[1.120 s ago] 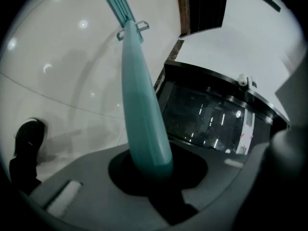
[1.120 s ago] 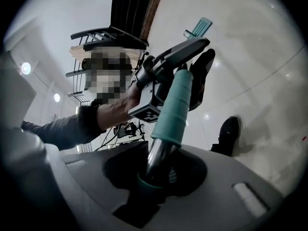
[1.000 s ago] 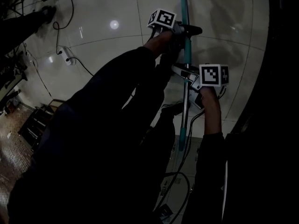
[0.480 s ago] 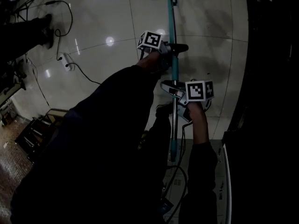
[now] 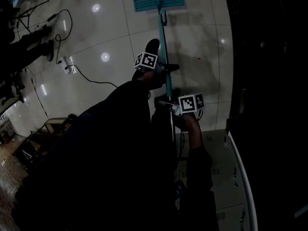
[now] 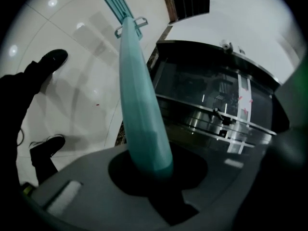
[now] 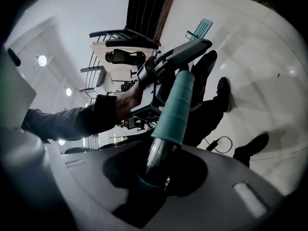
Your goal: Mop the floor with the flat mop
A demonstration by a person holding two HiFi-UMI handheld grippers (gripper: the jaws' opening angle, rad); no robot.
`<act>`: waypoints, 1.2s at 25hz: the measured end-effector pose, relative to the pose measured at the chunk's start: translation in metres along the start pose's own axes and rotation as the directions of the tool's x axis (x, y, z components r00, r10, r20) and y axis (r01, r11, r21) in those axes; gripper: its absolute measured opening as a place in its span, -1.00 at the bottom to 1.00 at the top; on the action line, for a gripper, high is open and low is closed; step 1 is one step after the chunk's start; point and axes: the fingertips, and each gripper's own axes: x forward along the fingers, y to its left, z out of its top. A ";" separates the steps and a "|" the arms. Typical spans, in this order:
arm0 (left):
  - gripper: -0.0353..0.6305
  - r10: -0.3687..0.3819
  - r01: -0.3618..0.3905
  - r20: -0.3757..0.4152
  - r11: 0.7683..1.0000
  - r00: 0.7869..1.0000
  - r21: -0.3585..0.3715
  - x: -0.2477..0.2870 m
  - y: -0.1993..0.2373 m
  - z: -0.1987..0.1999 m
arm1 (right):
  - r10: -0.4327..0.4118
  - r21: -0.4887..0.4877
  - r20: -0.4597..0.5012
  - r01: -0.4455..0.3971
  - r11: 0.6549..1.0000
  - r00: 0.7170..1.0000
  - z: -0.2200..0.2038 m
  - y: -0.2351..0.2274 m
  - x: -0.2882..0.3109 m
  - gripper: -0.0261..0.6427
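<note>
The flat mop's teal head point(image 5: 159, 2) lies flat on the pale tiled floor, far ahead of me. Its handle point(image 5: 165, 57) runs back from the head towards my body. My left gripper point(image 5: 166, 69), under its marker cube, is shut on the handle's teal upper grip point(image 6: 139, 105). Lower down, my right gripper point(image 5: 169, 105) is shut on the handle where the teal sleeve meets bare metal point(image 7: 158, 155). The mop head point(image 6: 118, 1) shows small at the pole's far end in the left gripper view. From the right gripper view I see the left gripper point(image 7: 178, 54) clamped higher up the pole.
A black cable and a white power strip point(image 5: 67, 61) lie on the floor at the left. A dark shoe point(image 5: 152, 46) stands beside the handle. A dark wall or cabinet point(image 5: 269, 81) fills the right side. A glass-fronted unit point(image 6: 216, 105) stands near the mop.
The mop head has come fully into the head view at the top. Both grippers have shifted lower and left in the view, still holding the handle.
</note>
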 end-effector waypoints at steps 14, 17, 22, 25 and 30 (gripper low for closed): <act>-0.65 0.058 -0.057 -0.087 0.998 0.995 0.017 0.006 0.008 -0.070 | -0.037 0.007 0.018 0.037 0.999 0.999 -0.063 0.004 -0.010 -0.61; -0.65 0.063 -0.062 -0.089 0.998 0.994 0.013 0.004 0.006 -0.066 | -0.048 0.007 0.007 0.048 0.999 0.999 -0.059 0.006 -0.009 -0.61; -0.65 0.067 -0.065 -0.084 0.998 0.994 0.022 -0.001 -0.003 -0.062 | -0.047 0.009 0.009 0.047 0.999 0.999 -0.055 0.013 -0.008 -0.62; -0.66 0.063 -0.061 -0.074 0.998 0.995 0.027 -0.003 -0.010 -0.060 | -0.061 -0.007 -0.006 0.061 0.998 0.998 -0.054 0.017 -0.012 -0.63; -0.66 0.063 -0.060 -0.085 0.998 0.994 0.037 0.000 -0.016 -0.064 | -0.062 -0.018 -0.006 0.062 0.998 0.998 -0.056 0.019 -0.017 -0.63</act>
